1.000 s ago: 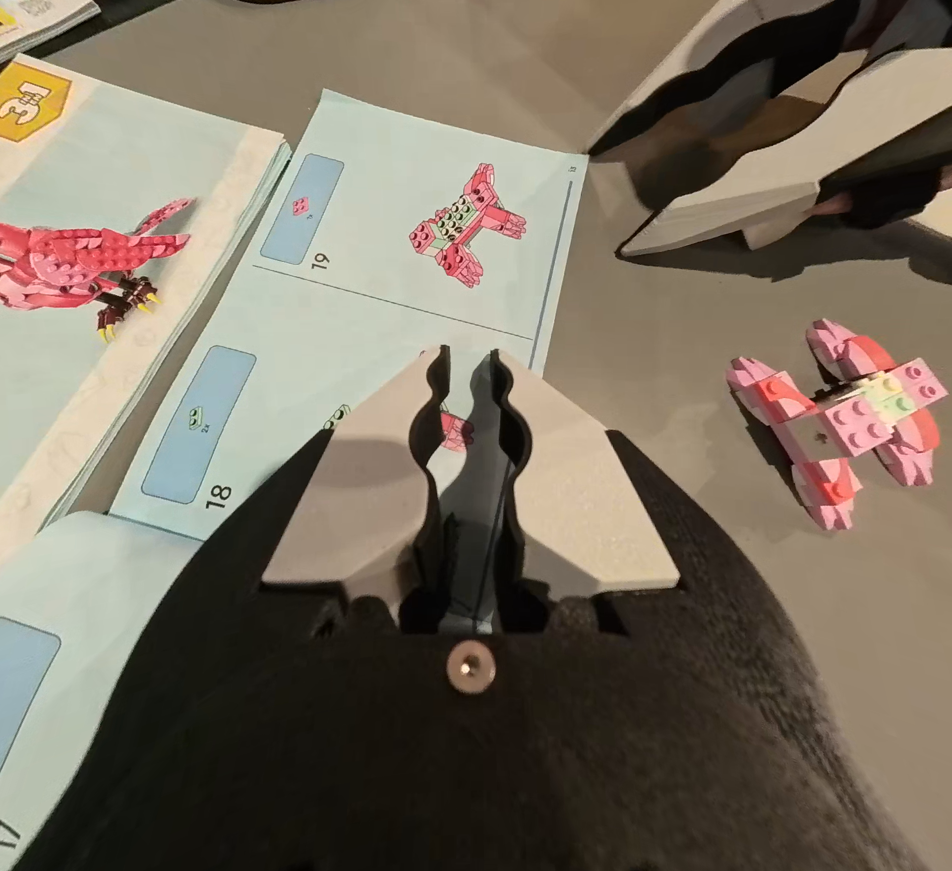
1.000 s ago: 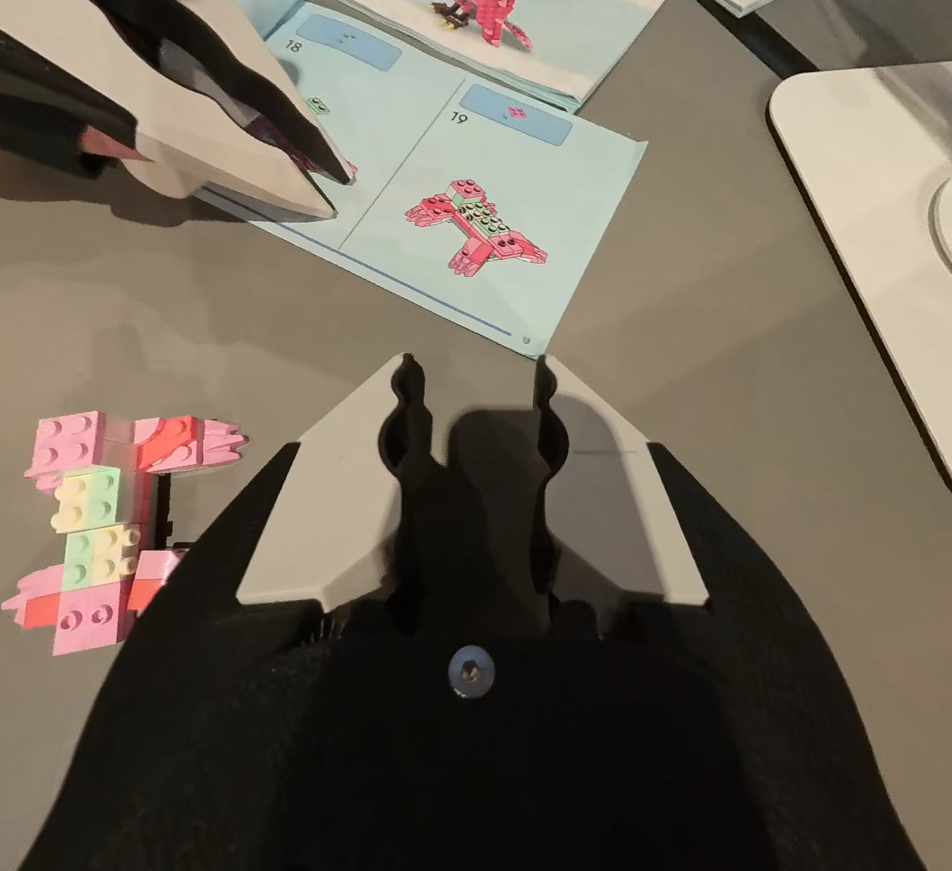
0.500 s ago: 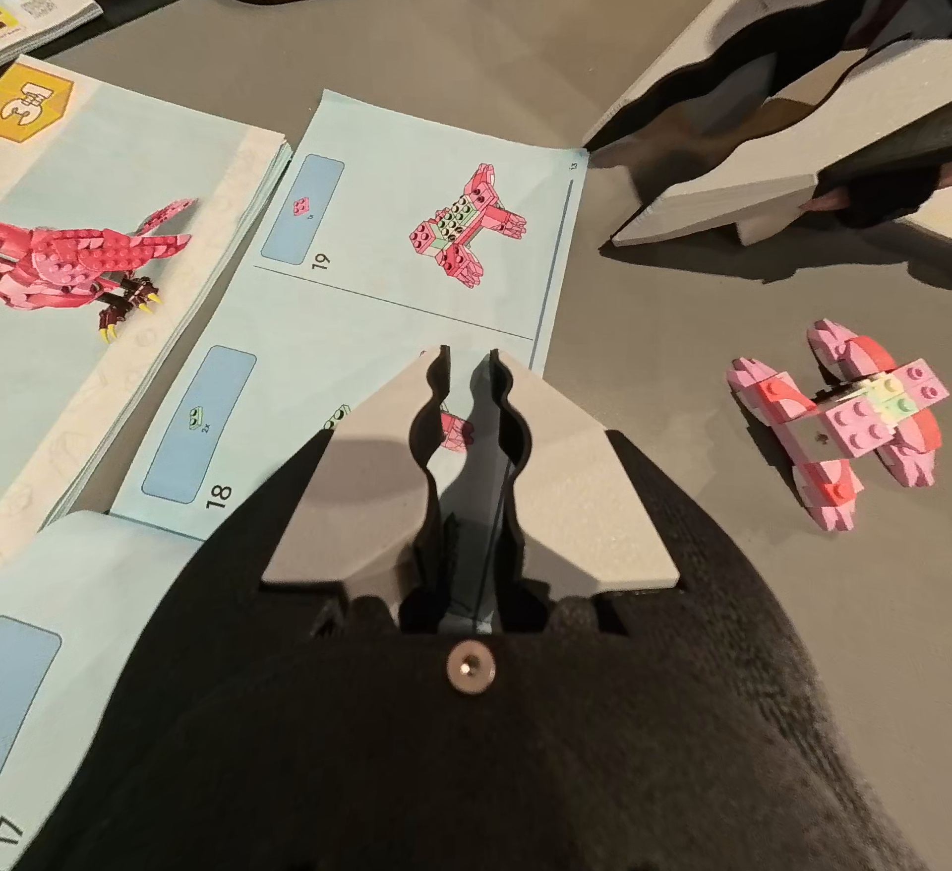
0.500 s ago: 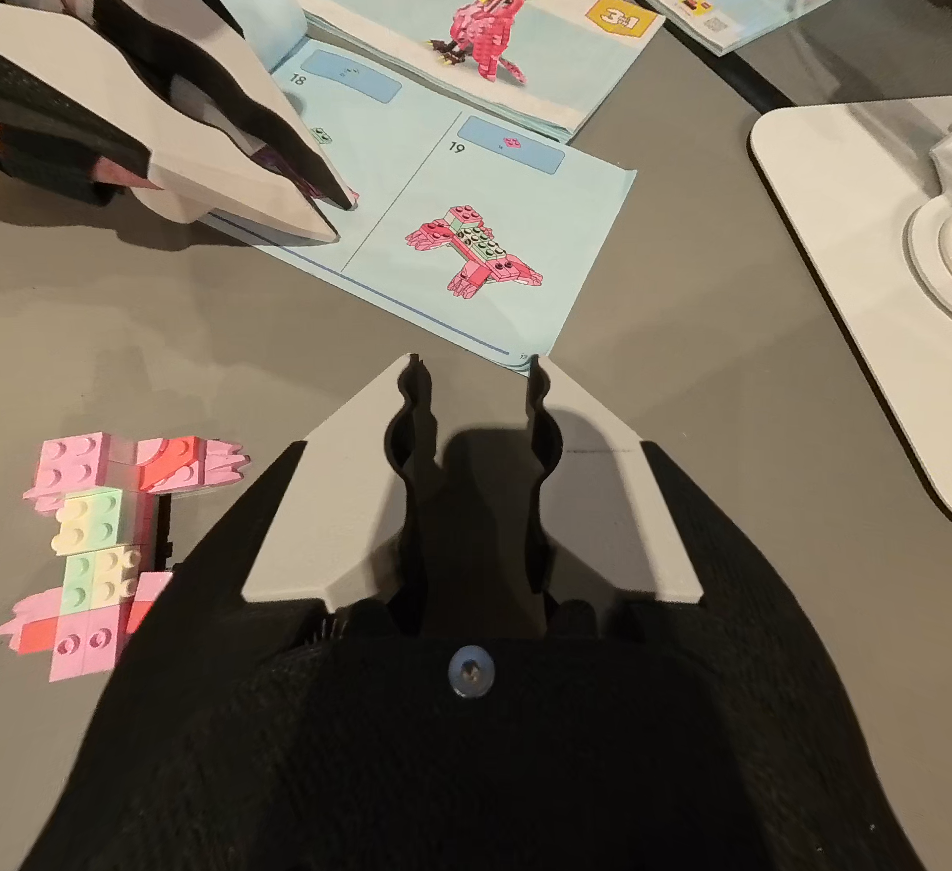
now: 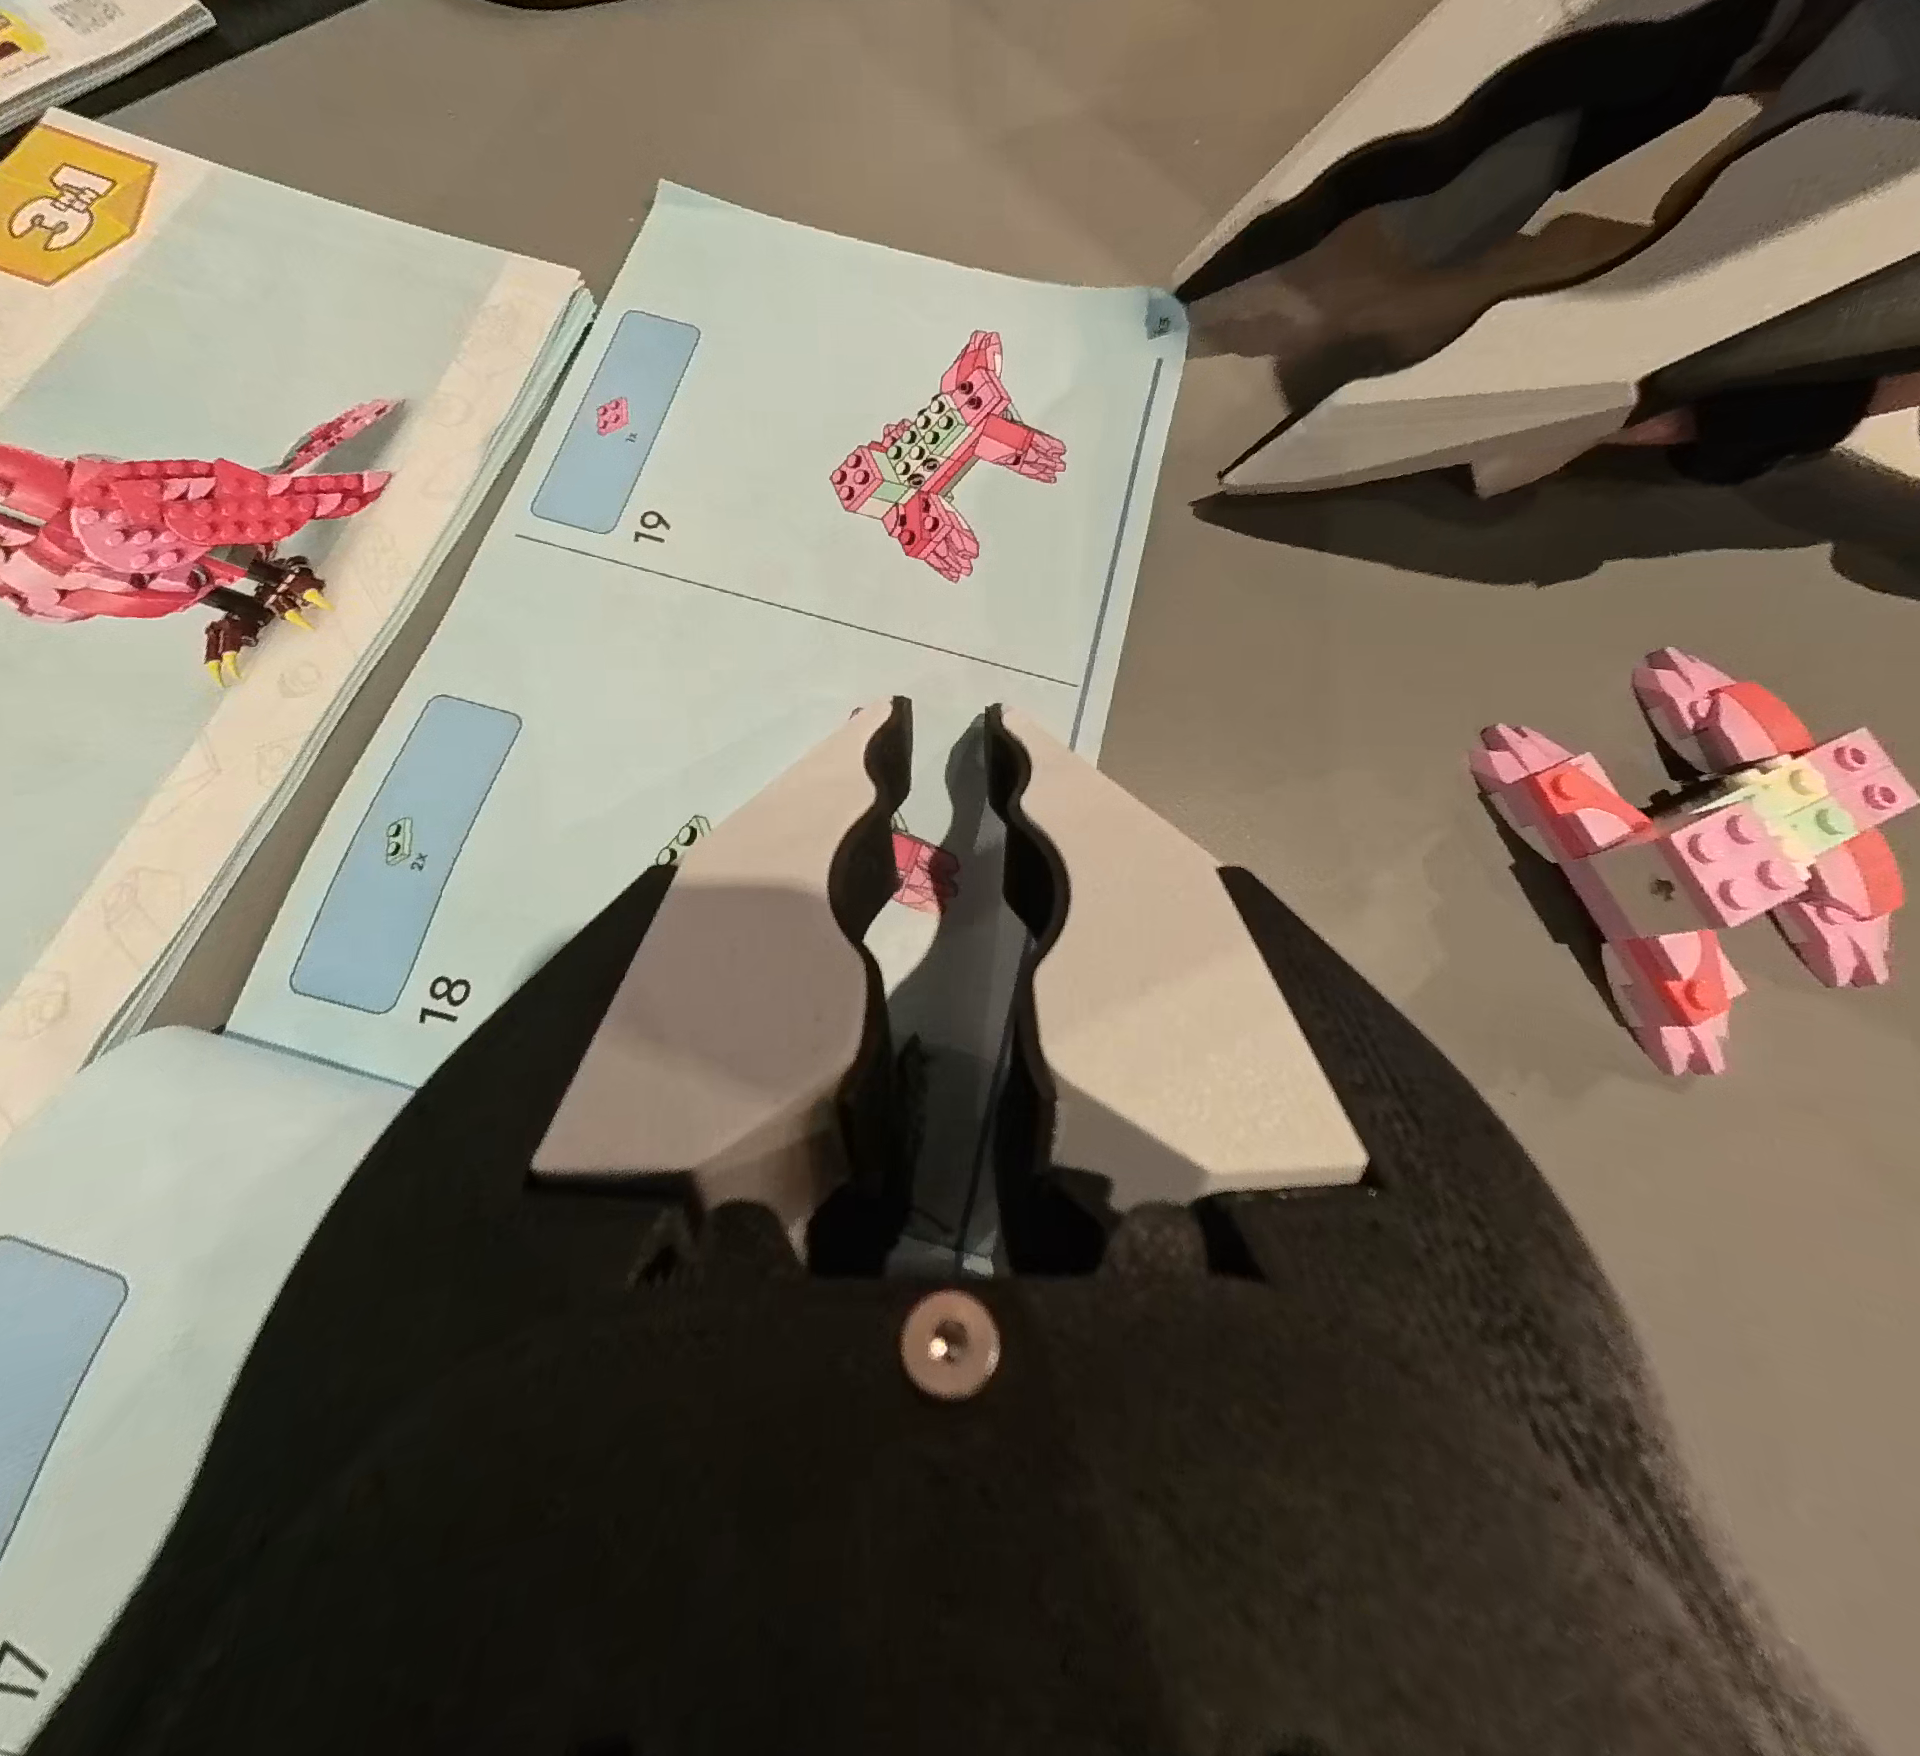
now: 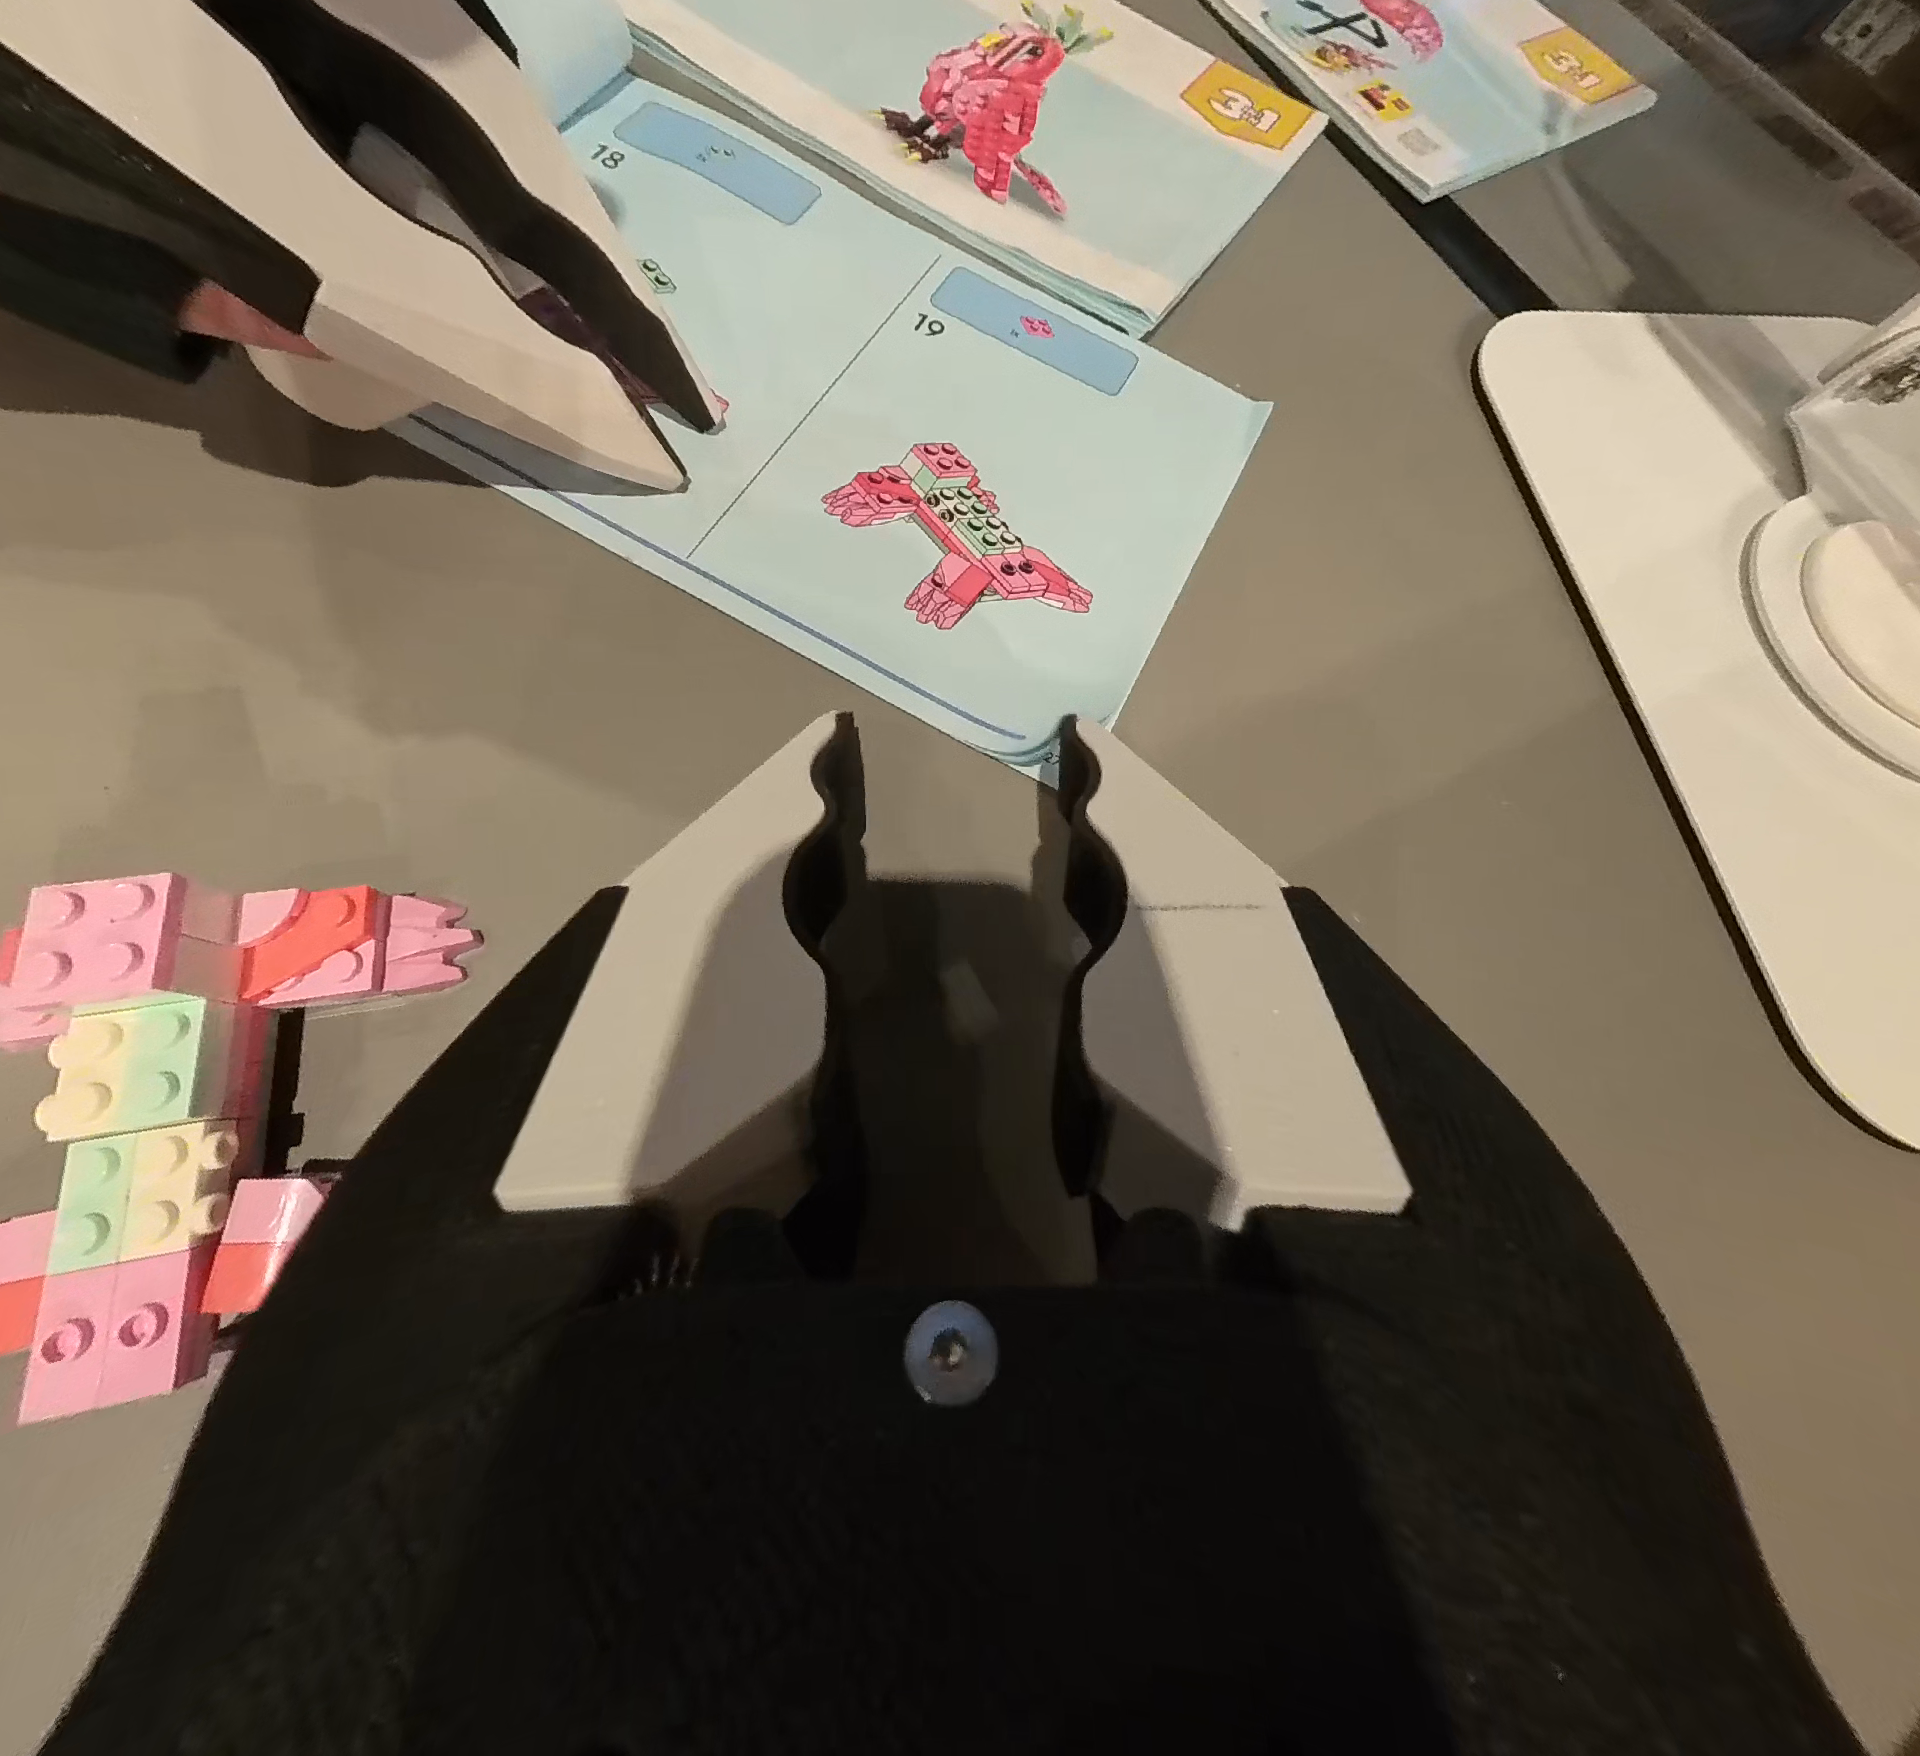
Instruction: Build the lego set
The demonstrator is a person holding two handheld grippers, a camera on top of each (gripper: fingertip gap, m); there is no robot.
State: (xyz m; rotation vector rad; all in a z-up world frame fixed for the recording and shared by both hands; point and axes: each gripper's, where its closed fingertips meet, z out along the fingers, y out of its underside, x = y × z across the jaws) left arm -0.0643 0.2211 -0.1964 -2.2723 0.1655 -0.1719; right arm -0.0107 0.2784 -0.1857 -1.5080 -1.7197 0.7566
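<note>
A partly built pink, coral and pale green lego model (image 5: pixel 1745 854) lies on the grey table, right of my left gripper; it also shows at the left edge of the right wrist view (image 6: pixel 135 1135). My left gripper (image 5: pixel 943 712) rests over the open instruction page (image 5: pixel 831 356), its jaws a narrow gap apart and empty. My right gripper (image 6: pixel 956 735) is open and empty, its tips at the near corner of the same page (image 6: pixel 935 459). In the left wrist view, the right gripper (image 5: pixel 1203 387) has its upper tip at the page corner.
A booklet with a pink bird on its cover (image 6: pixel 935 44) lies beyond the open page. A second booklet (image 6: pixel 1455 13) lies farther right. A white board (image 6: pixel 1662 667) with a clear container (image 6: pixel 1860 459) on it is at the right. Spacing between my two grippers at the tips: around 9 cm.
My right gripper has moved forward to the corner of the open page. My left gripper and the lego model have stayed in place.
</note>
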